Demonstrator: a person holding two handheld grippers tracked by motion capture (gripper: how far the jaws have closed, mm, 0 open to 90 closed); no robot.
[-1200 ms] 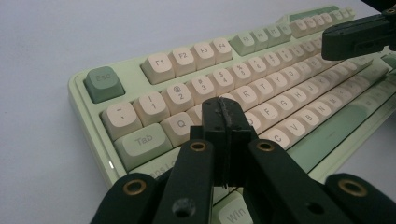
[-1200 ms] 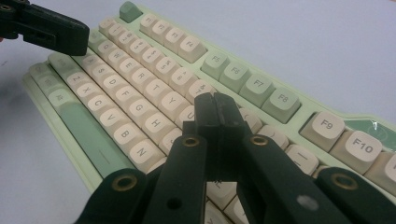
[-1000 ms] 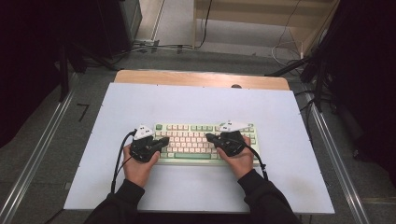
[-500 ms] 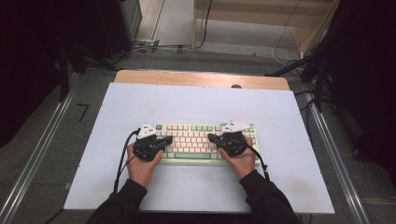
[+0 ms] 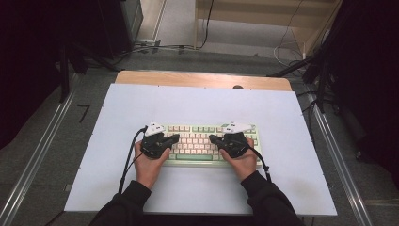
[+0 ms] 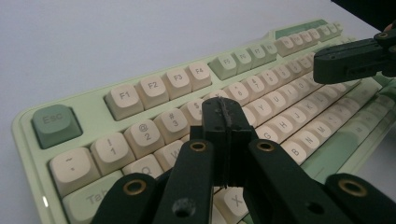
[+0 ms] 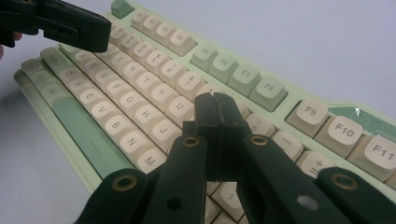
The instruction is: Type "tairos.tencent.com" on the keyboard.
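Note:
A pale green keyboard (image 5: pixel 197 141) with cream keys lies on the white table top (image 5: pixel 197 103), near its front. My left gripper (image 5: pixel 173 138) hovers over the keyboard's left half, jaws shut and empty, pointing toward the middle. In the left gripper view its closed tips (image 6: pixel 224 112) sit just above the number and letter rows (image 6: pixel 140 135). My right gripper (image 5: pixel 212 139) mirrors it over the right half, also shut with nothing held. Its tips (image 7: pixel 215 108) hang above the keys near the middle rows (image 7: pixel 135 102). Each gripper's view shows the other gripper's black jaws farther off.
The table top leaves wide bare room behind and to both sides of the keyboard. A wooden strip (image 5: pixel 202 79) runs along the far edge. Metal rails (image 5: pixel 37 155) flank the table. Cables (image 5: pixel 155 47) lie on the floor beyond.
My left hand has shifted slightly over the keyboard's left side. The right hand has stayed put, and both pairs of jaws remain shut.

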